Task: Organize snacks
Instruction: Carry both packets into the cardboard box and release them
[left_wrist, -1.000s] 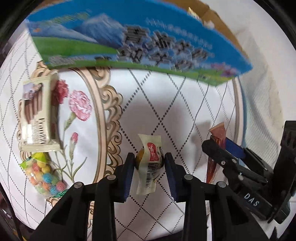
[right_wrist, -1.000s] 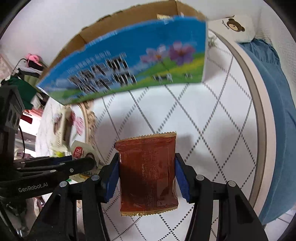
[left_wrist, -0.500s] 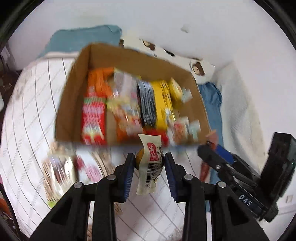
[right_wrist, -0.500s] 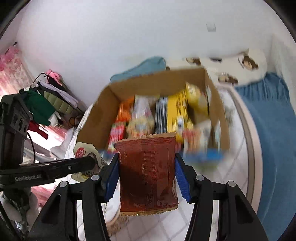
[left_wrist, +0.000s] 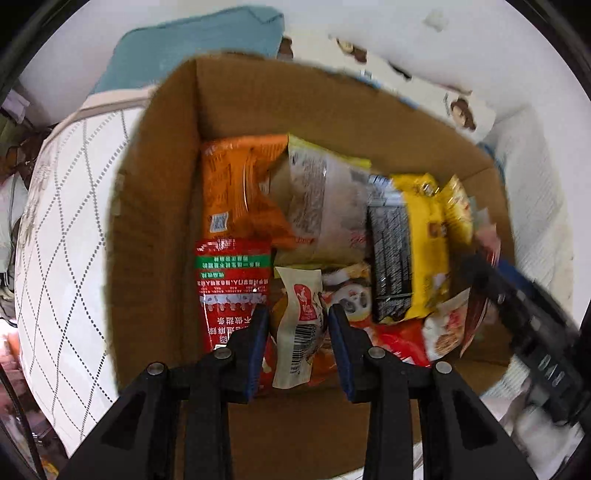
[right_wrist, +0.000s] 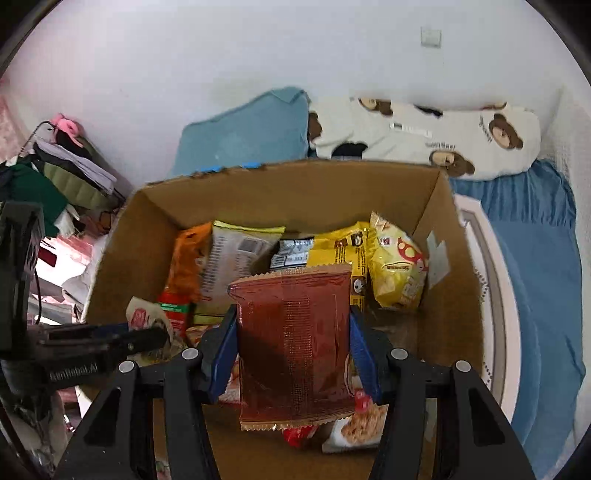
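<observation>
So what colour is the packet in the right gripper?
Translucent reddish-brown packet; right wrist view.

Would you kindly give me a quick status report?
Left gripper shut on small cream wrapped snack. Right gripper holds dark red foil packet. Both over brown cardboard box. Nothing blocking.

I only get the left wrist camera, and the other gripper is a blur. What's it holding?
Observer: The right gripper is shut on a flat reddish-brown packet, over the open cardboard box.
Operator: Is there a gap for it?
Observer: Yes, bare box floor shows in front of the yellow mushroom bag, on the box's right side.
Operator: Is my snack over the box too?
Observer: Yes, from the right wrist camera the left gripper holds the small white snack near the box's left wall.
</observation>
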